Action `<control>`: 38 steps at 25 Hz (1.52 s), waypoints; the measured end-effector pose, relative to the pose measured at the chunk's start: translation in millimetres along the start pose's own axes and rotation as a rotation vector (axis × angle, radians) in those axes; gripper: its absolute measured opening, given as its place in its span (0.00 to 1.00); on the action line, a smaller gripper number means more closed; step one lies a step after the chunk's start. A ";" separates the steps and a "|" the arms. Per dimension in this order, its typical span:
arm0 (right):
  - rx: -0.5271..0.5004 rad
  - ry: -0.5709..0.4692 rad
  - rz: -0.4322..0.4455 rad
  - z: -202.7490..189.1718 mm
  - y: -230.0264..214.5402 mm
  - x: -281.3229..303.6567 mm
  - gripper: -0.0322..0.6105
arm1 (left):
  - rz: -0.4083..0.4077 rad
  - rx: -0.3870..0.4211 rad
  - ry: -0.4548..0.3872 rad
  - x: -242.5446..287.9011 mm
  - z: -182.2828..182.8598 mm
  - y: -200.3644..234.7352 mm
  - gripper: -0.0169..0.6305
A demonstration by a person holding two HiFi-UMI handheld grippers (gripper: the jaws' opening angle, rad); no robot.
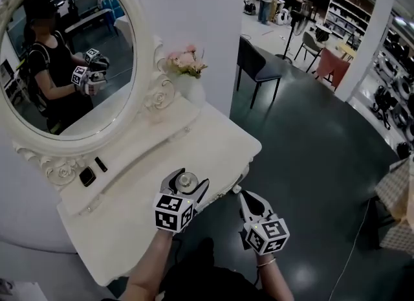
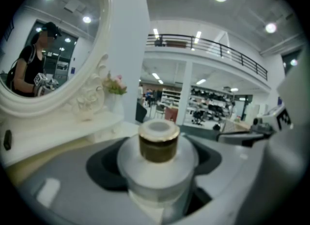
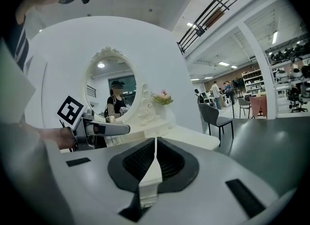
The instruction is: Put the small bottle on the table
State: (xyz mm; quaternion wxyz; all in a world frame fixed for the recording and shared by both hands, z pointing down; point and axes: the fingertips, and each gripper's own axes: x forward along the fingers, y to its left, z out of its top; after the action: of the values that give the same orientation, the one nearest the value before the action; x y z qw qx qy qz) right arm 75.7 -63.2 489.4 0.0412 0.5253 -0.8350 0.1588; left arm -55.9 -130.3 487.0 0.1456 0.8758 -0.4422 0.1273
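A small frosted bottle point(image 1: 187, 180) with a gold collar and pale cap point(image 2: 159, 141) is held upright in my left gripper point(image 1: 188, 176), whose jaws are shut on its body. It hangs over the front edge of the white dressing table point(image 1: 217, 143); whether its base touches the top is hidden. My right gripper point(image 1: 244, 195) is to the right of the table's front corner, over the dark floor, with its jaws shut point(image 3: 155, 144) and nothing between them. In the right gripper view, the left gripper point(image 3: 99, 128) shows at the left.
An oval mirror point(image 1: 65, 66) in a carved white frame stands at the table's back. A vase of pink flowers point(image 1: 186, 65) sits at the back right corner. Two small dark items point(image 1: 87, 177) lie on the raised shelf. A dark chair point(image 1: 255, 66) stands beyond.
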 end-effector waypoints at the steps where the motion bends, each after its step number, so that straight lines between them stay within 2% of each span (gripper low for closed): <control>1: -0.003 0.000 0.000 2.6 -1.3 5.3 0.06 | -0.001 0.000 -0.001 4.5 2.9 4.1 0.56; 9: -0.008 0.005 0.006 13.9 -7.4 35.0 0.06 | 0.006 -0.004 -0.005 34.7 20.6 29.4 0.56; 12: -0.009 0.003 0.018 17.8 -7.4 39.5 0.06 | 0.012 -0.031 -0.006 40.5 27.4 32.3 0.56; 38: -0.025 0.051 0.260 55.3 -44.3 153.1 0.06 | 0.199 -0.008 -0.008 137.2 91.1 109.7 0.56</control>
State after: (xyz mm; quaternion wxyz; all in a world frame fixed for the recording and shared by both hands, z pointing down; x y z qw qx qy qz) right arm 52.4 -230.2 483.0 0.0481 0.4077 -0.8966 0.1660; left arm -57.3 -327.1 466.6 0.1339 0.8274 -0.5283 0.1357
